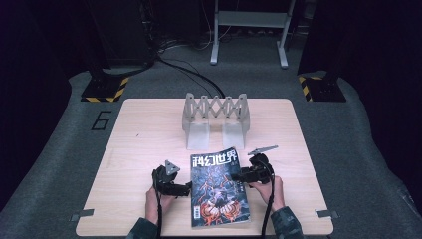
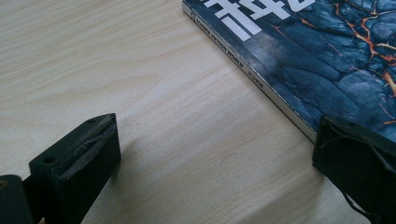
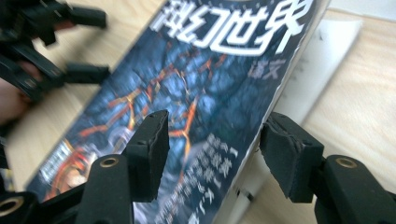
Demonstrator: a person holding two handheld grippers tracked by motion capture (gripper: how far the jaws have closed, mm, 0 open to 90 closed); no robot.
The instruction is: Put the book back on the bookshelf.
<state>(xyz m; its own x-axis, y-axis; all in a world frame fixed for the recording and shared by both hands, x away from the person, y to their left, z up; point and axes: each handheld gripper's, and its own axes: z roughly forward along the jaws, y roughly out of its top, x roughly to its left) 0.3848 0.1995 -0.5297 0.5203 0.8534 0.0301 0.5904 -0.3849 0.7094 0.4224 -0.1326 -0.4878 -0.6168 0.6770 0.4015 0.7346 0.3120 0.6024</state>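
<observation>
Here's the counter [image 1: 134,149]: a pale wood-grain top with rounded corners, standing on grey carpet. Near its far edge, about centre, sits a grey expanding rack [image 1: 216,119], its scissor lattice upright and two flat feet resting on the wood. Closer in, just in front of that rack, a magazine [image 1: 219,191] lies on the counter, dark blue cover with orange cracks and big white characters along the top, slightly askew. The left gripper view catches its spine flat against the grain. In the right gripper view its cover edge is raised, pale pages showing beneath. Small metal brackets sit at the near corners, one left [image 1: 81,215], one right [image 1: 326,213].
</observation>
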